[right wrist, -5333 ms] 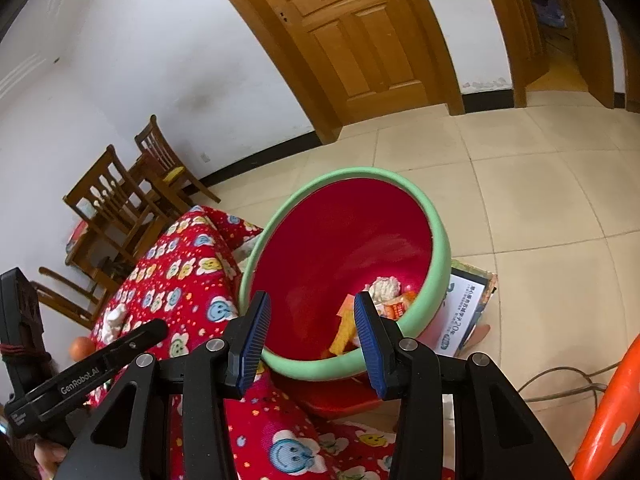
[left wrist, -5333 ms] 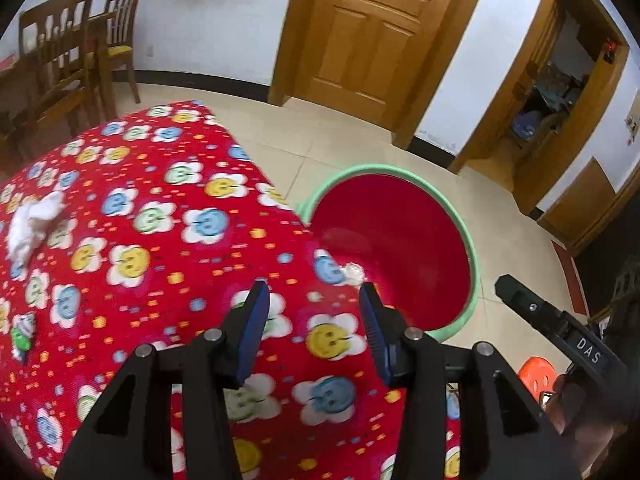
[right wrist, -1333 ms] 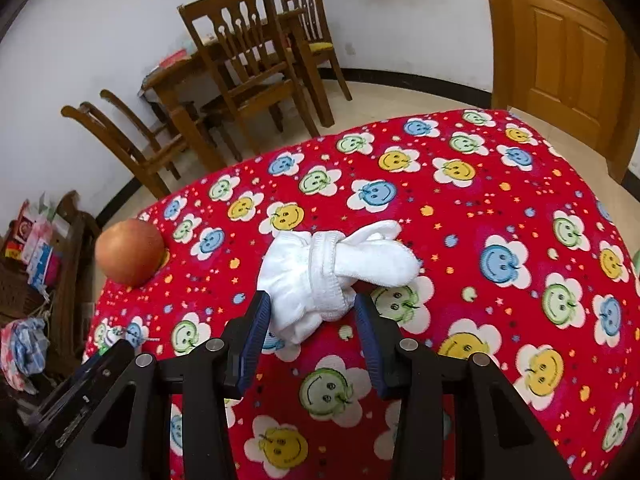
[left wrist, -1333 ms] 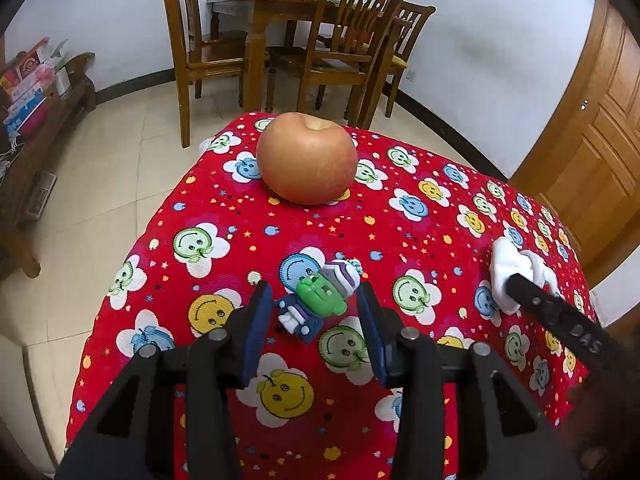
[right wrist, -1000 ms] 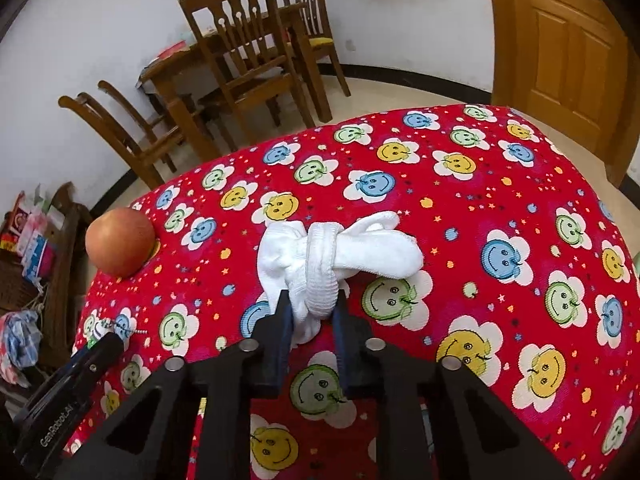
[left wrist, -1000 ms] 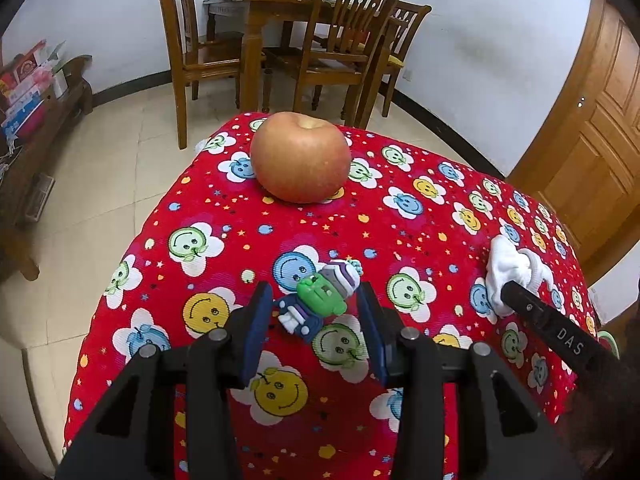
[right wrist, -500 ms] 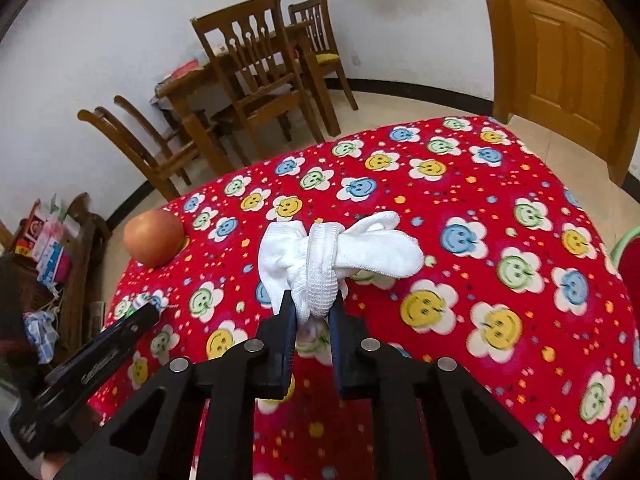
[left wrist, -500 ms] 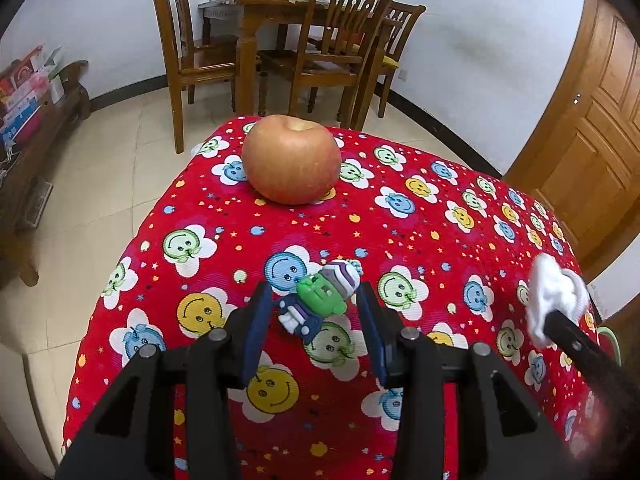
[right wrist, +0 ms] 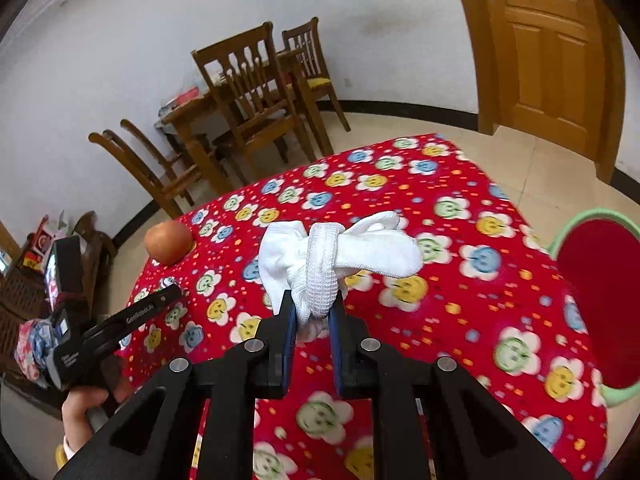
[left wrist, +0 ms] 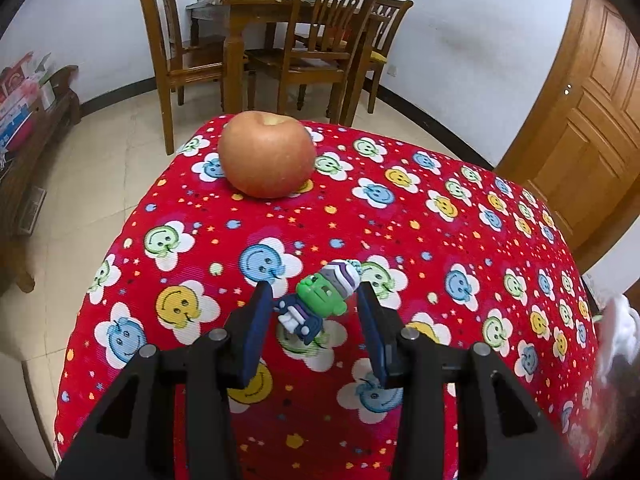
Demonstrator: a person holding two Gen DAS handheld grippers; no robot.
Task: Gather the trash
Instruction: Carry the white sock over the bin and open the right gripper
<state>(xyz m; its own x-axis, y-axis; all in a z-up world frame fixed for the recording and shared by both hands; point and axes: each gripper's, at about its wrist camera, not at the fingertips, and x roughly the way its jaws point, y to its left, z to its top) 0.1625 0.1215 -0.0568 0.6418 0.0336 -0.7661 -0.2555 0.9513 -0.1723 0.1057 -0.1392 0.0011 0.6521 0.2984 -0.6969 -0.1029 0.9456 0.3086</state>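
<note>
Right gripper [right wrist: 313, 312] clamps white sock [right wrist: 340, 256] above table [right wrist: 500, 280], bin [right wrist: 592, 304] beside edge.

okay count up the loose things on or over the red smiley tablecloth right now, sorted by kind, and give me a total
Fruit: 1, the apple resting on the cloth.
Toys: 1, the small green figure lying between the open fingers of the left tool.
Cloth items: 1, the knotted white sock bundle, gripped by the right tool.
Total: 3
</note>
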